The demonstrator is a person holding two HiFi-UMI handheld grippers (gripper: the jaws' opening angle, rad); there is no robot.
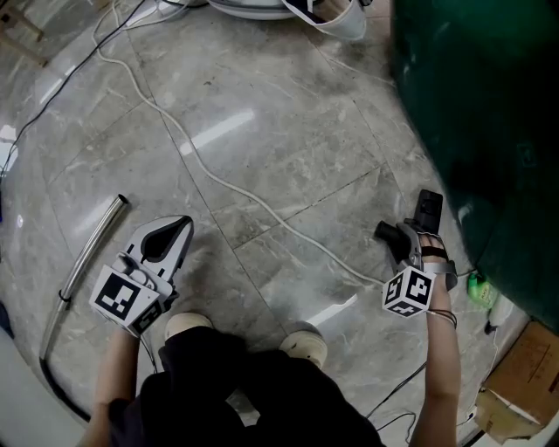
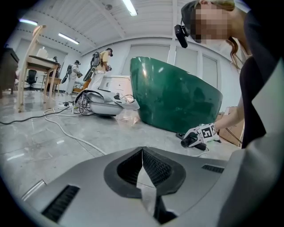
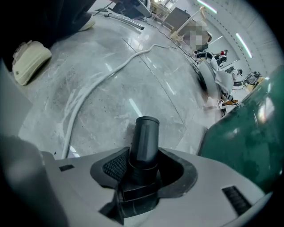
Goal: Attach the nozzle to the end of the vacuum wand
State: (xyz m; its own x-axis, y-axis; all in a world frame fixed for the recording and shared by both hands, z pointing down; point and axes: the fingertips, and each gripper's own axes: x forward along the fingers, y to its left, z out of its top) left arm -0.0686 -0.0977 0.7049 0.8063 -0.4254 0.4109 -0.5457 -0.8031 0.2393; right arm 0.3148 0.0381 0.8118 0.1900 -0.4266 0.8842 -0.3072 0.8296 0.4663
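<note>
right gripper view: nozzle (image 3: 146,137) within right claw (image 3: 143,167)

Setting is recorded as a large indoor hall of lab or test-space type: a polished grey stone-tile floor (image 1: 288,166) is lit by ceiling strip lights (image 2: 131,6) under a white ribbed ceiling. Loose cables (image 1: 218,179) are strewn across the floor, and wooden tables (image 2: 42,66) are set along one side. Several persons (image 2: 104,60) carrying equipment are seen by the far wall, and a large green tub (image 2: 177,97) and a cardboard box (image 1: 524,375) are noted at the edge.
</note>
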